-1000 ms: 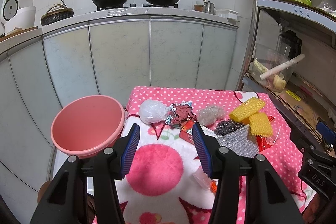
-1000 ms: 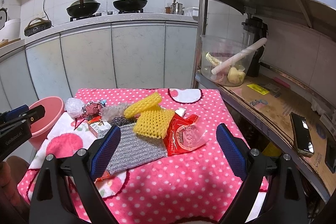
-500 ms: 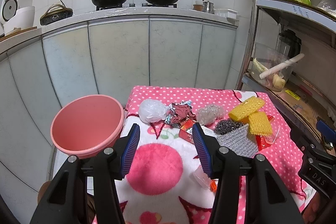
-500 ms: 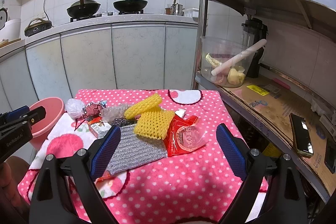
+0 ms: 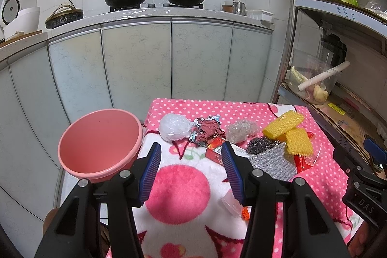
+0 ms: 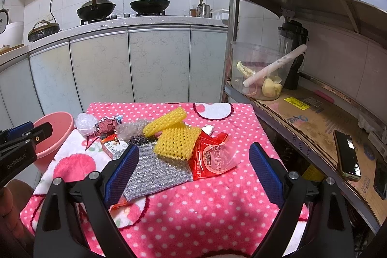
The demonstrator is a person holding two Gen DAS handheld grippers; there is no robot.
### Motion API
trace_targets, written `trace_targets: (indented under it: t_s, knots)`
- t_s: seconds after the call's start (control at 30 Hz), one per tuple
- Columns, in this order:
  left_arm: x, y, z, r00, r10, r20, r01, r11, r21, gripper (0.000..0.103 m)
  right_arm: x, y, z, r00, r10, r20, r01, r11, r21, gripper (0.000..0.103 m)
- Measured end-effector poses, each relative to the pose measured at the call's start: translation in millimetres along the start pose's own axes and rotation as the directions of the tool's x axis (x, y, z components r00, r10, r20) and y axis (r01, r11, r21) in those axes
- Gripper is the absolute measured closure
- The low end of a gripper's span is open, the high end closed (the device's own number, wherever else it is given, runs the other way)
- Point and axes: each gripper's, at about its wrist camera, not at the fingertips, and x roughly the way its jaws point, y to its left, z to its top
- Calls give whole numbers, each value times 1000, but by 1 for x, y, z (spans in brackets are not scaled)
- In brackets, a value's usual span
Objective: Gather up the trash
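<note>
1. I'm seeing the left gripper (image 5: 191, 171) hanging over the near part of the pink dotted cloth (image 5: 183, 190), jaws standing wide apart, nothing between the pads.
2. The right gripper (image 6: 193, 173) is hanging over the same cloth, jaws also spread wide and gripping nothing.
3. The trash is lying in a loose row across the far half of the cloth: white plastic bag (image 5: 174, 127), crumpled red wrapper (image 5: 208, 128) touching it, clear bubble wrap (image 5: 243, 129), dark wire scourer (image 5: 262, 144).
4. Two yellow foam nets (image 6: 176, 137) are overlapping, sitting on the silver padded sheet (image 6: 154, 171) and on a red snack packet (image 6: 212, 156).
5. A small red box (image 6: 112, 144) is lying just beside the sheet.
6. The pink bucket (image 5: 99, 142) is standing off the cloth's left edge, nothing visible inside.
</note>
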Motion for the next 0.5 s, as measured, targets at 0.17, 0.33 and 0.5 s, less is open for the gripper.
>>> trace_targets:
  t_s: [0.17, 0.33, 0.5]
  knots:
    - [0, -1, 0, 1000, 0, -1, 0, 1000, -1, 52, 0, 0, 0, 1000, -1, 0, 1, 1000, -1, 10]
    - [-1, -2, -1, 1000, -1, -2, 1, 1000, 0, 52, 0, 0, -1, 1000, -1, 0, 1, 1000, -1, 10]
    - [-1, -2, -1, 1000, -1, -3, 1, 1000, 1, 52, 0, 1, -1, 1000, 0, -1, 0, 1000, -1, 10]
